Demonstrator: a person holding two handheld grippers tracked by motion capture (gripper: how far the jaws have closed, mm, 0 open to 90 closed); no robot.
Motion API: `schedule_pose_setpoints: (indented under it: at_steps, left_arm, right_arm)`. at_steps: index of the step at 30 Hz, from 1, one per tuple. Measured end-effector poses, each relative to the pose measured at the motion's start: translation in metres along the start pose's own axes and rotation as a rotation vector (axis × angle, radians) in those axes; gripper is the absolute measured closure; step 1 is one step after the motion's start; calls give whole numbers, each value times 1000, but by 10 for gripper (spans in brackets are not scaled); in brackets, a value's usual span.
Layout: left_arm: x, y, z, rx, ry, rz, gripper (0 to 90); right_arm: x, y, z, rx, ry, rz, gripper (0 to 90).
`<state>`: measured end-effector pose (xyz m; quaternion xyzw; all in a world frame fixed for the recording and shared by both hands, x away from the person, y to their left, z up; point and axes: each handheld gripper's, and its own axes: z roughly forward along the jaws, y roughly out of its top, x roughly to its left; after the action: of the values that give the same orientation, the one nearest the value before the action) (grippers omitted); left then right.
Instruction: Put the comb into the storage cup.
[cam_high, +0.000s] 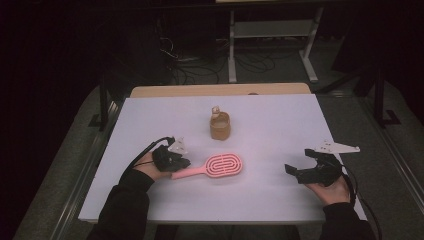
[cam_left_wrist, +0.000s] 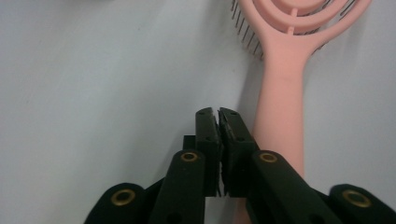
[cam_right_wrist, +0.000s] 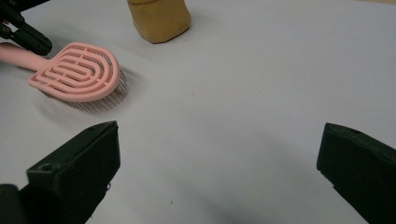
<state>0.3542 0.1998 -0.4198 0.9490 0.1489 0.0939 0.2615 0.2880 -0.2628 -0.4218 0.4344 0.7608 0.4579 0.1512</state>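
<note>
Nearest the lens in the left gripper view: the left gripper, matte black plastic with brass-coloured rivets, jaws pressed together with only a hairline slit between the pads and nothing caught in it. Just beside those closed tips, on their right in that view, the smooth handle of the pink plastic hairbrush, lying flat on the table; whether the outer jaw touches the handle cannot be told. Oval, vented brush head built of concentric loops, fine dark bristles pointing down onto the white, matte table sheet.

From the high view, hairbrush stretched lengthwise, handle end toward the left gripper, head end away from it. Beyond the brush head, farther up the table, a squat tan cup-like container, rounded and dull-surfaced, standing upright with a small pale piece at its rim, well apart from the brush.

Well apart from the brush head on the other side, the right gripper, held in the person's hand low over the sheet, blocky black jaws spread wide with bare white sheet between them and nothing gripped. Dark sleeves on both forearms, a black cable trailing from each tool, a grey three-cornered plate on top of each.
</note>
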Motion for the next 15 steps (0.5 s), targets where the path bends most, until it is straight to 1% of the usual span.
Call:
schedule_pose_setpoints:
  at_steps: [3, 5, 7, 9, 11, 14, 15]
  left_arm:
    - [3, -3, -6, 7, -2, -5, 844]
    - [5, -4, -10, 2, 1, -7, 844]
    - [5, -5, -13, -5, 5, -8, 844]
    - [5, -5, -17, -9, 9, 4, 843]
    - [5, -4, -21, -23, 12, 1, 841]
    - [5, -3, -28, -39, 9, 5, 827]
    - [5, -2, -30, -42, 7, 12, 819]
  right_arm:
    - [0, 0, 0, 2, 1, 0, 0]
    - [0, 0, 1, 1, 1, -1, 0]
    - [0, 0, 1, 1, 1, -1, 0]
    - [0, 0, 0, 0, 2, 0, 0]
    - [0, 0, 0, 0, 2, 0, 0]
    - [0, 0, 1, 1, 3, 0, 0]
    - [0, 0, 1, 2, 4, -1, 0]
